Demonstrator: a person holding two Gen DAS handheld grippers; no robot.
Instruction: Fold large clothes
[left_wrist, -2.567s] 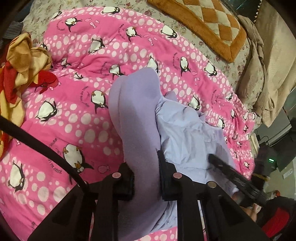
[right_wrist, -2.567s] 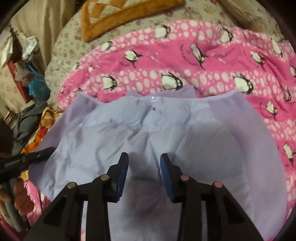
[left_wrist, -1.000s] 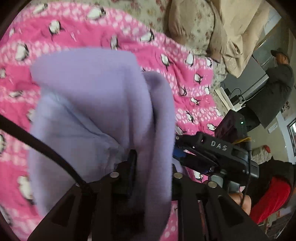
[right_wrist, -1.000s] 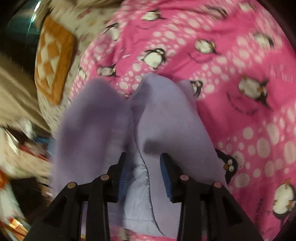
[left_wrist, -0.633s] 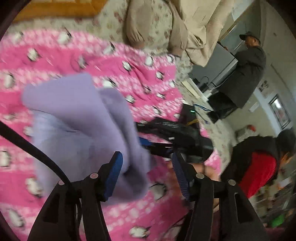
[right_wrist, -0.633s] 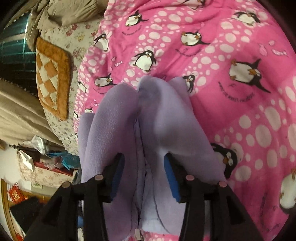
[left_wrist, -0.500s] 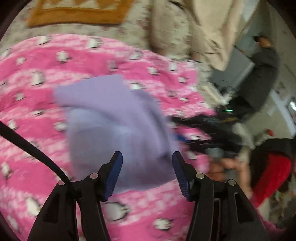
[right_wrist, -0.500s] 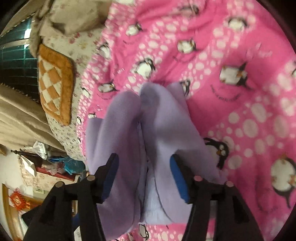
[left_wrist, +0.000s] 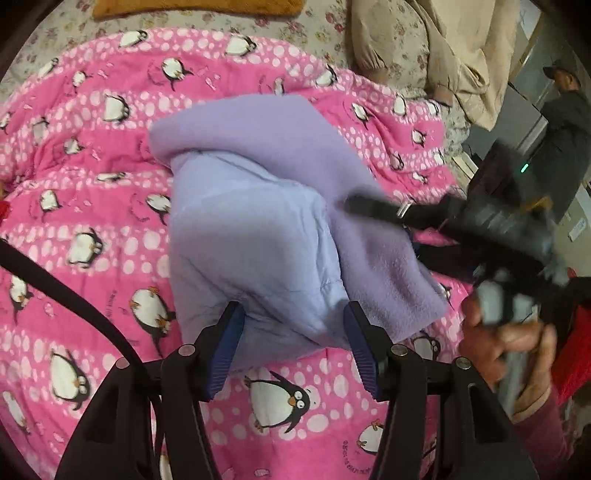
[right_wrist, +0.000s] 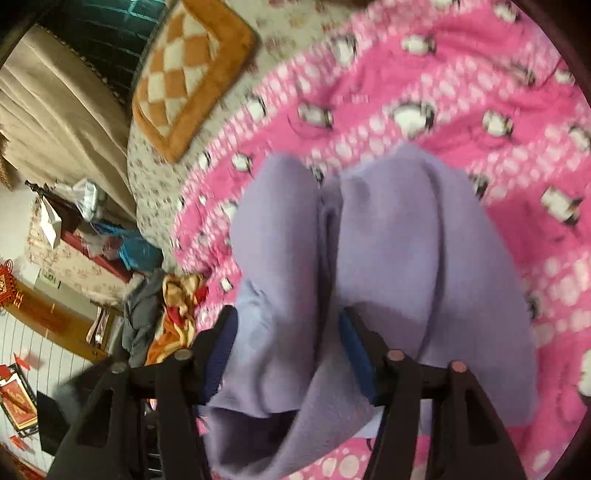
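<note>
A lavender fleece garment (left_wrist: 258, 229) lies folded in a bundle on the pink penguin blanket (left_wrist: 92, 221). My left gripper (left_wrist: 293, 347) stands open just short of the bundle's near edge, with nothing between its blue pads. In the left wrist view my right gripper (left_wrist: 384, 229) reaches in from the right, one finger over the fleece fold and one under it. In the right wrist view the garment (right_wrist: 388, 240) fills the gap of the right gripper (right_wrist: 288, 347). Its jaws are closing on that thick fold, and cloth touches both pads. The fold's near end hangs below them.
An orange checked cushion (right_wrist: 192, 74) lies on the flowered sheet beyond the blanket (right_wrist: 443, 92). Beige clothing (left_wrist: 424, 44) is heaped at the back right. A red and yellow cloth (right_wrist: 177, 306) lies at the bed's left edge. A person (left_wrist: 565, 122) stands at the far right.
My left gripper has let go of the lavender garment, opened and drawn back, so the bundle now lies on the blanket. The right gripper opened wider, then narrowed on the fold and rolled.
</note>
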